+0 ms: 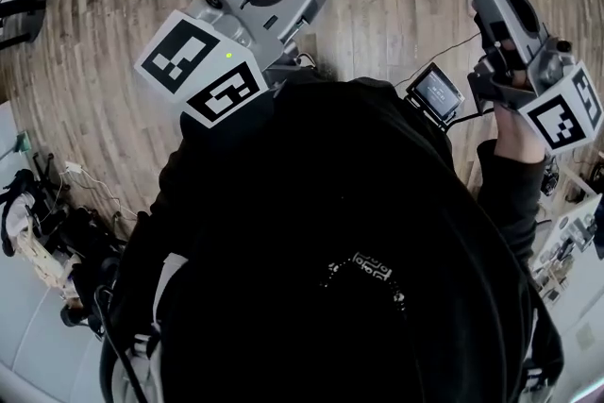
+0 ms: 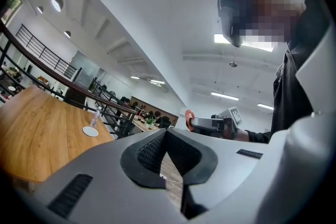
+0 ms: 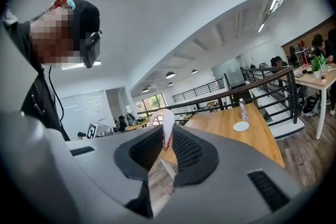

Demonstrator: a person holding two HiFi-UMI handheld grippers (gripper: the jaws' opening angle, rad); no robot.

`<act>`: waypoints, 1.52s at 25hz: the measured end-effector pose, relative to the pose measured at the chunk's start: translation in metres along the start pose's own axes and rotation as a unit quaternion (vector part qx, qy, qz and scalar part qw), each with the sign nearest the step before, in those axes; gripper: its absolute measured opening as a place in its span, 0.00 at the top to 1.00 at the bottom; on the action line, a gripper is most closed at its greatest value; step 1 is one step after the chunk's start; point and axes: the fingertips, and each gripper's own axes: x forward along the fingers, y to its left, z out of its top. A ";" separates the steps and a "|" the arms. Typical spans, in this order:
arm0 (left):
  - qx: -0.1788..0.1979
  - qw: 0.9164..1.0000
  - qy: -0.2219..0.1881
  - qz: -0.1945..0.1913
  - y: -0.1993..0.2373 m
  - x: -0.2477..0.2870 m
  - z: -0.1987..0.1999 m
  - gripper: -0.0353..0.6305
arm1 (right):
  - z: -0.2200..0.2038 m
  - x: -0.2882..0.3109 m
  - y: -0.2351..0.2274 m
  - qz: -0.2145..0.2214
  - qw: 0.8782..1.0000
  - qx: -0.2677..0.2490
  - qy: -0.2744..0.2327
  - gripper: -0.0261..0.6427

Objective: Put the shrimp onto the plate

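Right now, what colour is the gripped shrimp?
The shrimp is pale pinkish-white with an orange end; clearest in the right gripper view.

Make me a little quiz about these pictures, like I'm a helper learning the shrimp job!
1. True or false: the left gripper has its jaws together with nothing between them.
2. Fill in: on the long wooden table, a clear plastic ____ stands near the round white plate.
3. Where is the pale pink curled shrimp?
A) on the plate
B) in the right gripper, pinched between its jaws
C) lying on the table

Key: 1 true; 2 bottle; 3 B.
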 end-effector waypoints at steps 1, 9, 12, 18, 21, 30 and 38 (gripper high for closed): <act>-0.004 1.000 -0.002 0.004 0.006 -0.002 0.000 0.94 | 0.000 0.007 0.000 0.002 1.000 0.000 0.003 0.87; -0.017 0.999 -0.011 0.030 0.021 -0.021 -0.002 0.94 | 0.009 0.037 0.016 0.039 0.999 -0.011 0.012 0.87; -0.012 0.999 -0.015 0.037 0.024 -0.024 0.002 0.94 | 0.013 0.044 0.016 0.049 0.999 -0.014 0.010 0.87; 0.003 0.998 -0.025 0.060 0.044 -0.026 0.013 0.94 | 0.023 0.068 0.003 0.069 0.998 -0.013 -0.001 0.87; 0.010 0.997 -0.032 0.069 0.050 -0.027 0.022 0.94 | 0.030 0.077 0.001 0.080 0.997 -0.019 -0.006 0.87; 0.010 0.996 -0.031 0.081 0.085 -0.004 0.036 0.94 | 0.051 0.114 -0.030 0.093 0.995 -0.020 -0.008 0.87; 0.007 0.995 -0.029 0.094 0.104 0.029 0.030 0.94 | 0.050 0.126 -0.070 0.110 0.994 -0.013 -0.001 0.87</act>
